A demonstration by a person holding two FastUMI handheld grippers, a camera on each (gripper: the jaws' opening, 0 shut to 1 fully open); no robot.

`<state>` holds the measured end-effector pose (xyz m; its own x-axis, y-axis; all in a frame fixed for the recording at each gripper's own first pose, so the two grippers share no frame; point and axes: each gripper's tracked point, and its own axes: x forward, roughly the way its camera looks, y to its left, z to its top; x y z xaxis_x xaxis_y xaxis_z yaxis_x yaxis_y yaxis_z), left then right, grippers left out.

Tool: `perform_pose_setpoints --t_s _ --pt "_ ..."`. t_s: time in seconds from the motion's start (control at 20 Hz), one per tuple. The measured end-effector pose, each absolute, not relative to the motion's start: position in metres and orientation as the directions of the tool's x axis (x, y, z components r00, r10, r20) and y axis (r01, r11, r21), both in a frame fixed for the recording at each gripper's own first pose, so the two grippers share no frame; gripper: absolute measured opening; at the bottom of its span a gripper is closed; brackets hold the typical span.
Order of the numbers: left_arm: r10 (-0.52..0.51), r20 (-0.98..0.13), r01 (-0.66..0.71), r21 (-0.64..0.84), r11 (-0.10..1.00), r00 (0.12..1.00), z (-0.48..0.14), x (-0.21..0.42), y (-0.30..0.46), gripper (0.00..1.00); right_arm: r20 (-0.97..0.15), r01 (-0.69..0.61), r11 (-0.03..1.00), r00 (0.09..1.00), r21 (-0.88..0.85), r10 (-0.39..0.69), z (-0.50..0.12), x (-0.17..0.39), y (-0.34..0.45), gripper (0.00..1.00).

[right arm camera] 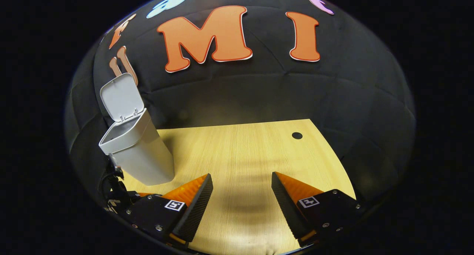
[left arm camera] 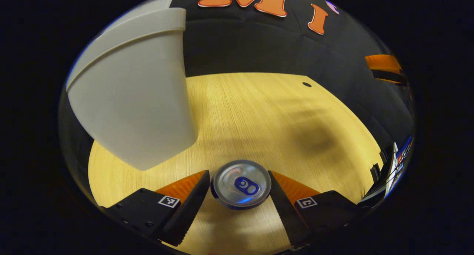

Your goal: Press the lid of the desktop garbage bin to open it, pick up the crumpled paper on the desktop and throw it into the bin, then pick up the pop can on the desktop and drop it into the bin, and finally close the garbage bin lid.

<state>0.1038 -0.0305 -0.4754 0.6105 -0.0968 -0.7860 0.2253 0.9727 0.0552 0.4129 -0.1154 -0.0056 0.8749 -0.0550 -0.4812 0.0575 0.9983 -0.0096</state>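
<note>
A silver pop can (left arm camera: 240,184) with a blue tab stands on the wooden desktop (left arm camera: 259,114); I see it from above. My left gripper (left arm camera: 239,175) is open and straddles the can's top, one finger close on each side. The white garbage bin (left arm camera: 133,95) rises just beyond and to the left of the can. In the right gripper view the bin (right arm camera: 139,151) stands at the left with its lid (right arm camera: 119,96) swung up, showing the opening. My right gripper (right arm camera: 242,184) is open over bare desktop (right arm camera: 244,151), with nothing between its fingers.
A small dark hole (right arm camera: 297,135) lies in the desktop near its far right corner, seen also as a hole (left arm camera: 306,84) in the left gripper view. The black cloth wall runs behind the desk. A dark device with cables (right arm camera: 111,188) sits by the bin's base.
</note>
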Motion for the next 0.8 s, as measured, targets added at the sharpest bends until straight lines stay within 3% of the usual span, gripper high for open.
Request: perform_pose_setpoints --t_s 0.05,0.15,0.45,0.8 --pt "-0.116 -0.777 0.236 0.043 0.971 0.619 -0.471 0.104 -0.035 0.86 -0.483 0.058 0.998 0.874 -0.011 -0.056 -0.007 0.414 -0.116 0.95" --pt "-0.127 -0.774 0.234 0.029 0.972 0.620 -0.471 0.102 -0.034 0.83 -0.488 0.057 0.998 0.871 -0.009 -0.054 -0.008 0.415 -0.117 0.95" --pt "-0.137 -0.753 0.263 0.050 0.963 0.644 -0.444 0.105 -0.035 0.83 -0.487 0.043 0.999 0.873 0.012 -0.032 -0.006 0.419 -0.113 0.95" --pt "-0.235 -0.655 0.362 0.065 0.930 0.718 -0.333 0.088 -0.069 0.83 -0.463 0.001 1.000 0.886 0.024 0.010 0.008 0.422 -0.097 0.95"
